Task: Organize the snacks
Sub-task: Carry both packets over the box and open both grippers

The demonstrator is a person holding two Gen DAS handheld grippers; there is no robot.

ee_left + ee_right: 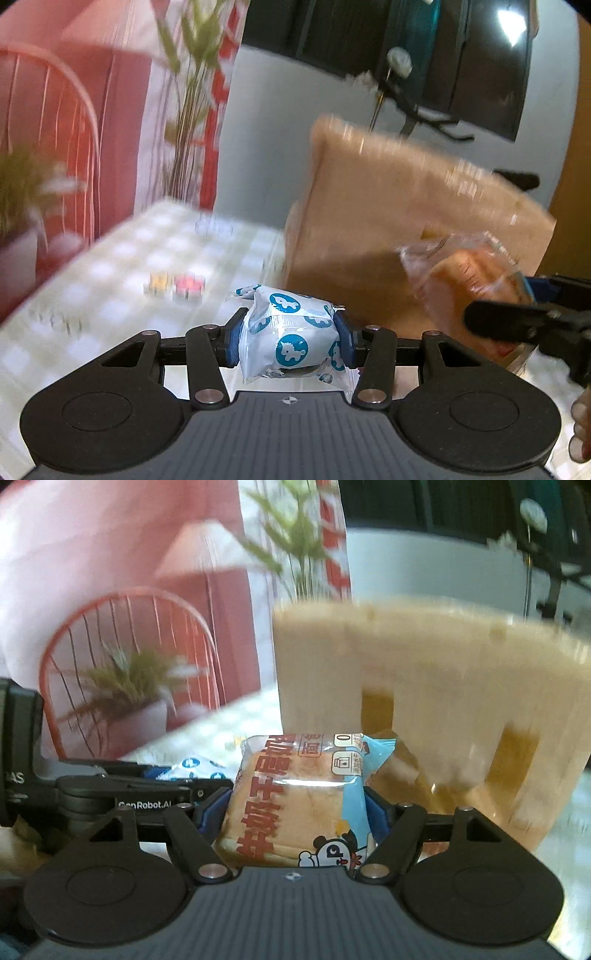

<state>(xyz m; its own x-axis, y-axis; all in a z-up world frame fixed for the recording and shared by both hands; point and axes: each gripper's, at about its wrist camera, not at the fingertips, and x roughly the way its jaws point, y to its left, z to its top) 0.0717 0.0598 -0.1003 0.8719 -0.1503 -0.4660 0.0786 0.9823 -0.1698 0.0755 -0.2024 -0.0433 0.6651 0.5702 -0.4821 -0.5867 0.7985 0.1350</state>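
Left tongs (291,334) clamped on a white snack packet (290,332) printed with blue unicorn roundels; packet held between the blue pads (232,341), above the near part of the surface (110,266). Open checked cloth lies to the left of the packet, running out to the surface's left edge. Two small candles (173,286), one yellow, one red, sit beyond the packet, apart from it. Brown box (399,206) stands upright just right of the packet, blurred, with slots cut in its wall.

Right tongs (299,812) clamped on a wrapped bread (291,808), held just in front of the brown box; little room between the two. Wrapper: clear with blue side, red Chinese characters, panda cartoon at the bottom. "GenRobot.AI" reads on the left tool's side, seen from the right wrist view.

Room: potted plant (129,690) at the surface's left edge, red wire chair (122,620) behind it, pink wall, dark screen upper right
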